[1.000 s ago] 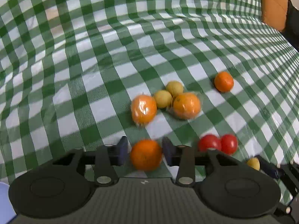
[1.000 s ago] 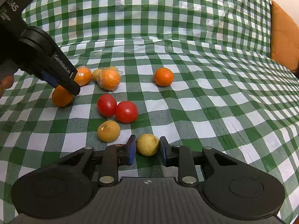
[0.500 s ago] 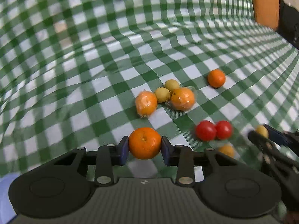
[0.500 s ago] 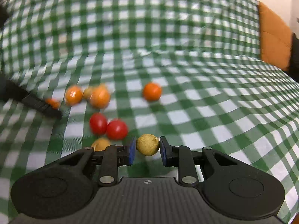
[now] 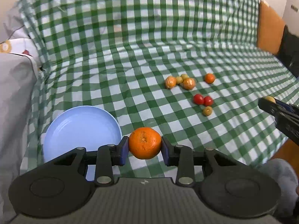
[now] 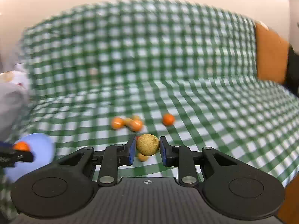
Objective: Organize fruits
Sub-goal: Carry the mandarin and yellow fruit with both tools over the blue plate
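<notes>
My left gripper [image 5: 145, 147] is shut on an orange mandarin [image 5: 145, 143] and holds it in the air, just right of a light blue plate [image 5: 80, 128]. My right gripper [image 6: 146, 148] is shut on a round yellow-brown fruit [image 6: 147, 144], lifted above the cloth; it also shows at the right edge of the left wrist view [image 5: 269, 99]. On the checked cloth lie two wrapped oranges [image 5: 188, 83], small yellow fruits [image 5: 179, 79], a bare orange [image 5: 209, 78], two red tomatoes [image 5: 202, 99] and a yellow-brown fruit [image 5: 207, 110].
The green-and-white checked cloth [image 5: 130, 56] covers a seat and its back. A white and grey cushion [image 5: 13, 78] lies at the left. An orange-brown cushion [image 5: 269, 28] stands at the far right. The right wrist view is blurred.
Both grippers have lifted and pulled back from the fruit pile, each still holding its fruit. The blue plate has come into the left wrist view.
</notes>
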A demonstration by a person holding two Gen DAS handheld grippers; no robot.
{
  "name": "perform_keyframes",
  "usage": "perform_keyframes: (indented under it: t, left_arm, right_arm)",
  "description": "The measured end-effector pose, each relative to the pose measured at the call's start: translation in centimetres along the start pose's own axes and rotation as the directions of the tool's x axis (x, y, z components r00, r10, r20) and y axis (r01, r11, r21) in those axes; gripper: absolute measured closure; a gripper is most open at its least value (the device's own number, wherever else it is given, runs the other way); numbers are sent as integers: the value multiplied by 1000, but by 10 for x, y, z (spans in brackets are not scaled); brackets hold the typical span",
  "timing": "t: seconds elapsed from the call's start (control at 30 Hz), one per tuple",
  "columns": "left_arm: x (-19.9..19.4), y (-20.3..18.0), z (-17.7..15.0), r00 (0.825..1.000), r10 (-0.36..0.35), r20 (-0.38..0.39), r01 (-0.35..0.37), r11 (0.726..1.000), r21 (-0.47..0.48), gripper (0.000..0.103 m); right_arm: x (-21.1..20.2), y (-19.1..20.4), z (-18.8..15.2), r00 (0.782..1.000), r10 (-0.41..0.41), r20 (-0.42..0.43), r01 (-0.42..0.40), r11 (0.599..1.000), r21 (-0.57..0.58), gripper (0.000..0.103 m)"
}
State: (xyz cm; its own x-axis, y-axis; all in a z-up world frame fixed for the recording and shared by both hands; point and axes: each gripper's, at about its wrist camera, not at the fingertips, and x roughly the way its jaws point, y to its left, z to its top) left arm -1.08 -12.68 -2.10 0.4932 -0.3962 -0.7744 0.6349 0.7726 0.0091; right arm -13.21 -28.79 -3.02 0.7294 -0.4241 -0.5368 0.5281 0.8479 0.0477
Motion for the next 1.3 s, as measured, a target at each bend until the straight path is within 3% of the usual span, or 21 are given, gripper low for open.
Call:
perform_keyframes:
  t: [0.13,0.33,0.5,0.7,1.03,1.3]
  left_arm:
    - [-33,11,-12,999,13,35,-11,998,-55,63]
    - [-75,40,-24,997,49,65,-42,994,-104,63]
    - [-112,55,-44,991,98,92,-85,987,-134,63]
    - [-132,70,-70,991,114,65,-99,976,-196,63]
    - [-137,107,-70,982,175,64,-152,951,-271,63]
    - [-101,131,-59,983,181,20,-168,946,-276,63]
  right_arm:
    - [-52,18,7,996,89,5,-89,996,0,75]
    - [-92,49,10,987,156,27,-155,988,-8,75]
    - [-124,66,-8,975,220,25,-218,974,-64,75]
    - [-143,84,-28,961,275,-14,-275,956,-103,75]
    - [-118,117,-35,936,340,-94,-351,925,-145,75]
    - [-77,146,-27,932,337,-135,-358,916,-182,75]
